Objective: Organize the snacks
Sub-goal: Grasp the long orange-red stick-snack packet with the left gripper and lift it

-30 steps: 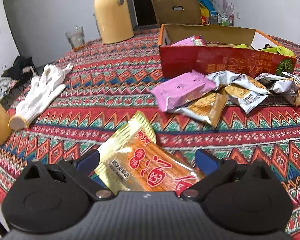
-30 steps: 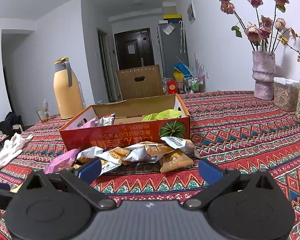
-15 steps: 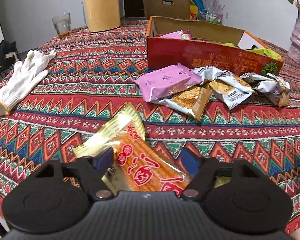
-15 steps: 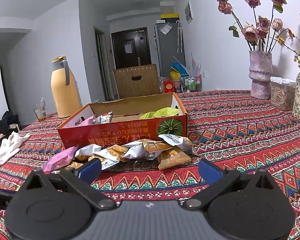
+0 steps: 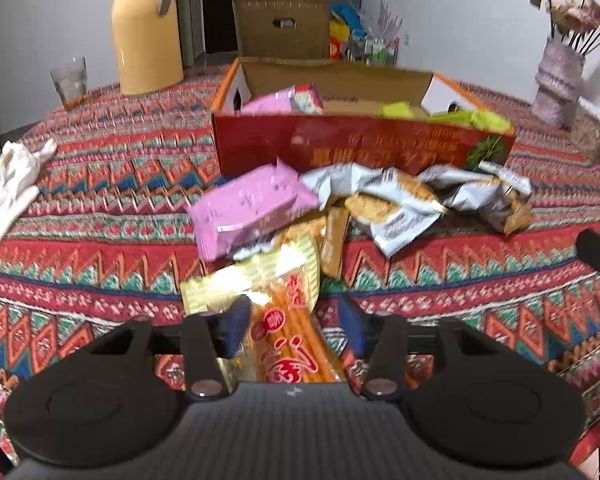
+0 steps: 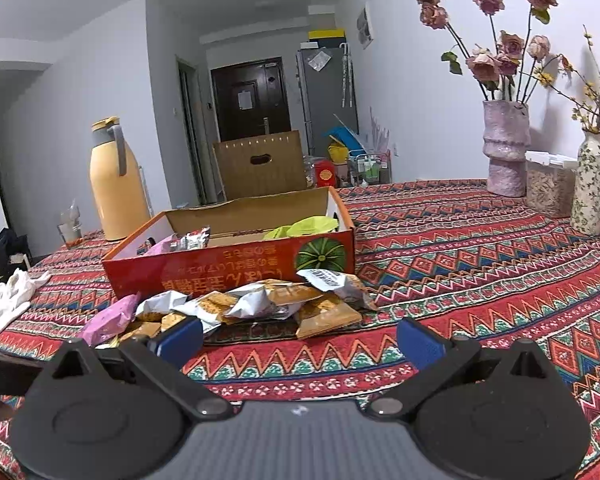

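The worktop (image 6: pixel 480 248) is covered with a red patterned cloth and carries everything. The largest thing on it is a red cardboard box (image 5: pixel 340 148), open at the top, standing toward the far edge; pink and green packets lie inside it. Behind the box, near the far left edge, stands a yellow thermos jug (image 5: pixel 148 36) with a glass (image 5: pixel 70 80) beside it. At the far right corner there are a pink vase (image 6: pixel 504 148) with dried roses, a clear container (image 6: pixel 548 184) and a flowered vase (image 6: pixel 590 188). A white glove (image 5: pixel 4 188) lies at the left edge.

Just in front of the box, a pile of snacks lies on the cloth: a pink packet (image 5: pixel 248 208) on the left and several silver and brown packets (image 5: pixel 400 204) to its right.

The left hand-held gripper (image 5: pixel 292 320) is closing, and a gold and orange snack packet (image 5: pixel 276 308) is between its blue pads. The left pad touches the packet; the right pad seems just beside it, so a firm grip is not clear. The packet's far end reaches the pink packet.

The right hand-held gripper (image 6: pixel 300 340) stands wide open over the near part of the worktop, with only cloth between its pads.
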Motion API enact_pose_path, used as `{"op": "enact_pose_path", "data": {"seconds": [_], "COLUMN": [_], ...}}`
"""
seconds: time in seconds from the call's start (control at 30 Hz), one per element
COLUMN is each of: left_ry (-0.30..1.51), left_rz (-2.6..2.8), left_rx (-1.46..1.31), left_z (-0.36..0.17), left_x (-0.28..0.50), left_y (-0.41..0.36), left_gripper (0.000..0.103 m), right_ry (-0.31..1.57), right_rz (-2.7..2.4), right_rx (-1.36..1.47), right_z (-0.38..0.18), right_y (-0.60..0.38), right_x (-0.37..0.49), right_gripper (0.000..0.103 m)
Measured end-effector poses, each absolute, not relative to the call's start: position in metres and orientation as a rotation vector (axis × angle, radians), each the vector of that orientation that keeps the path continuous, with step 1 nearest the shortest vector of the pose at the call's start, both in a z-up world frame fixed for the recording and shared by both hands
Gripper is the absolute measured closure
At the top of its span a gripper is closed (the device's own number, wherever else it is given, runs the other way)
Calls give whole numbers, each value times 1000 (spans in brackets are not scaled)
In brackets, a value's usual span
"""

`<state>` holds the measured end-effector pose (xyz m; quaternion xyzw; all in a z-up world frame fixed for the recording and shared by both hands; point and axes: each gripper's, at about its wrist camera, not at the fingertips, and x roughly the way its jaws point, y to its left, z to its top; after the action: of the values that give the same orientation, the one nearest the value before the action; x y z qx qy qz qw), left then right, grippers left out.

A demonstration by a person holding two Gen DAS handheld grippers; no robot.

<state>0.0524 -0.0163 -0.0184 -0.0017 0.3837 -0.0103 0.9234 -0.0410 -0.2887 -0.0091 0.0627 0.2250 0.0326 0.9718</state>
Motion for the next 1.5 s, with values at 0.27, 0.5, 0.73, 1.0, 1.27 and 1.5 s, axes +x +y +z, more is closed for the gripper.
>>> {"op": "enact_pose_path", "data": {"seconds": [0.27, 0.5, 0.73, 1.0, 1.27, 1.5], "left_ry": [820, 899, 871, 788, 737, 849], "left_rz": [82, 130, 69, 7, -18, 81], "left_rx": [-17, -60, -55, -46, -53, -62], "left_z": [-15, -33, -31, -16, -2, -19], "left_x": [38, 40, 28, 12, 8, 17], "left_y": [-10, -12, -21, -23, -14, -13], "left_gripper": [5, 13, 57, 79, 92, 17], "right_ry": [460, 475, 478, 485, 479, 484], "right_rz": [92, 121, 138, 142, 132, 136], "right_rx": [142, 149, 158, 159, 156, 150], "right_z": [-14, -21, -25, -28, -25, -26], "right_y": [-289, -288, -290, -291, -293, -291], "right_x": [-44, -50, -56, -60, -62, -61], "right_gripper": [0, 0, 0, 0, 0, 0]}}
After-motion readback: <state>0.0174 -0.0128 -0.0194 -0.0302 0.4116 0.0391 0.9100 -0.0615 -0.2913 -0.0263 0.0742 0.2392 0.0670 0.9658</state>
